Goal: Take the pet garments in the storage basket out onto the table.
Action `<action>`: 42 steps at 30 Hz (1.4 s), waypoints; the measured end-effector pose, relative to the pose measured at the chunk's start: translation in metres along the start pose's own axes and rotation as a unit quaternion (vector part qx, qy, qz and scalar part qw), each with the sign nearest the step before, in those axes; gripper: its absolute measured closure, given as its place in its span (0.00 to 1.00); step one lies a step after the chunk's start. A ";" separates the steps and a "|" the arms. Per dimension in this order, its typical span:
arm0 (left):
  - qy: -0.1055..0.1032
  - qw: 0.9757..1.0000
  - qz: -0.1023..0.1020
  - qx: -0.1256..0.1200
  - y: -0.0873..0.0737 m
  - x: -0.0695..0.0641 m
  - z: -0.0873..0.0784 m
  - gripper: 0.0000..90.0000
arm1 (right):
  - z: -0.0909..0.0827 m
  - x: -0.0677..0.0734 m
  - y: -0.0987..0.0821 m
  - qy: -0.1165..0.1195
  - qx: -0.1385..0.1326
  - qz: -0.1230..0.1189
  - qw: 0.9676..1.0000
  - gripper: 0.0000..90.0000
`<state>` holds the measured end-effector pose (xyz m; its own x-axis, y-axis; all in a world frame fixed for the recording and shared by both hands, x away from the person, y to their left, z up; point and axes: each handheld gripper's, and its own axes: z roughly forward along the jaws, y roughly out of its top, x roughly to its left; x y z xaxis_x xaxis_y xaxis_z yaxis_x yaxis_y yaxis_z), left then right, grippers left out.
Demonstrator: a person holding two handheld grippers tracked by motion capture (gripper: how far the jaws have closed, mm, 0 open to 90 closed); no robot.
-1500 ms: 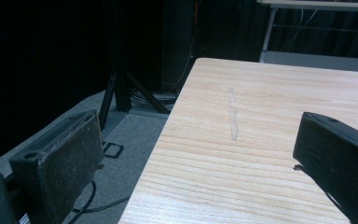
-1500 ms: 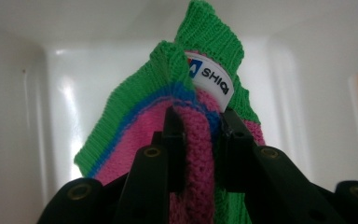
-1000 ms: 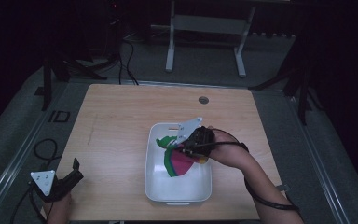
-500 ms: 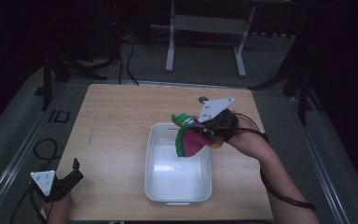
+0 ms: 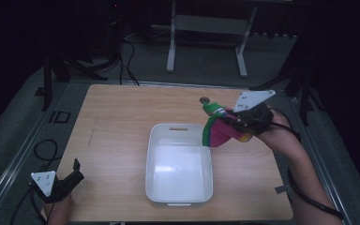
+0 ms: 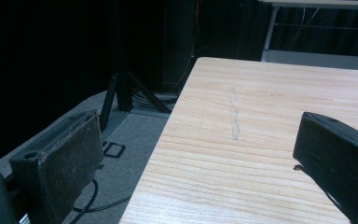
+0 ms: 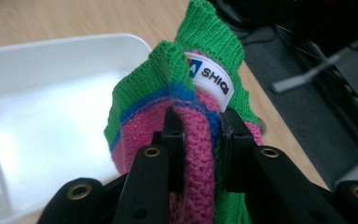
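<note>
Sock (image 5: 218,130) and right gripper (image 5: 238,123) have risen out of the white tub (image 5: 179,197) and moved right and far since a second ago, now over the tub's far right corner. Its jaws clamp the bunched pink-and-green knit, which hangs with its green cuff pointing far-left. Left gripper (image 5: 75,172) rests wide open and empty at the table's (image 5: 117,112) near left corner.

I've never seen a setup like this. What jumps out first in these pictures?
The brightest thing is a knitted sock in green, pink and blue, pinched between the jaws of the right gripper, held just off the white tub's far right corner. The white tub sits mid-table, pale against the wood. At the near left corner of the table, the left gripper waits with its jaws apart, nothing between them.
</note>
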<state>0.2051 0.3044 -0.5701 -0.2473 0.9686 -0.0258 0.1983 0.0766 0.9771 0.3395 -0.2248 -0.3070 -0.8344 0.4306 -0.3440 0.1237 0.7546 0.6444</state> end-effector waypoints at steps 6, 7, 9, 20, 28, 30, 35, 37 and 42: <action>0.001 1.000 0.000 0.000 0.000 0.000 0.000 0.02 | -0.011 -0.016 -0.026 -0.013 0.008 0.024 1.000 0.84; 0.001 1.000 0.000 0.000 0.000 0.000 0.000 0.02 | -0.011 -0.016 -0.026 -0.013 0.008 0.024 1.000 0.84; 0.001 1.000 0.000 0.000 0.000 0.000 0.000 0.02 | -0.013 -0.020 -0.032 -0.014 0.010 0.033 0.999 0.84; 0.001 1.000 -0.002 -0.001 0.000 0.000 0.000 0.02 | 0.018 -0.030 -0.072 -0.019 0.044 0.069 0.996 0.84; 0.001 1.000 -0.002 0.000 0.000 0.000 0.000 0.02 | 0.061 -0.032 -0.097 -0.013 0.071 0.090 0.993 0.84; 0.001 1.000 -0.003 -0.001 0.000 0.000 0.000 0.02 | 0.072 -0.030 -0.103 -0.016 0.075 0.092 0.993 0.84; 0.001 1.000 -0.002 -0.001 0.000 0.000 0.000 0.02 | 0.099 -0.029 -0.118 -0.031 0.083 0.106 0.990 0.84; 0.001 1.000 -0.002 -0.002 0.000 0.000 0.000 0.02 | 0.109 -0.029 -0.123 -0.029 0.088 0.113 0.989 0.84; 0.000 1.000 -0.002 -0.002 0.000 0.000 0.000 0.02 | 0.132 -0.027 -0.135 -0.029 0.103 0.127 0.986 0.84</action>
<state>0.2046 0.3042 -0.5703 -0.2480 0.9683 -0.0299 0.1942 0.0799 0.9777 0.4161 -0.2725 -0.4747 -0.7305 0.6425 -0.2314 0.4371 0.7003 0.5644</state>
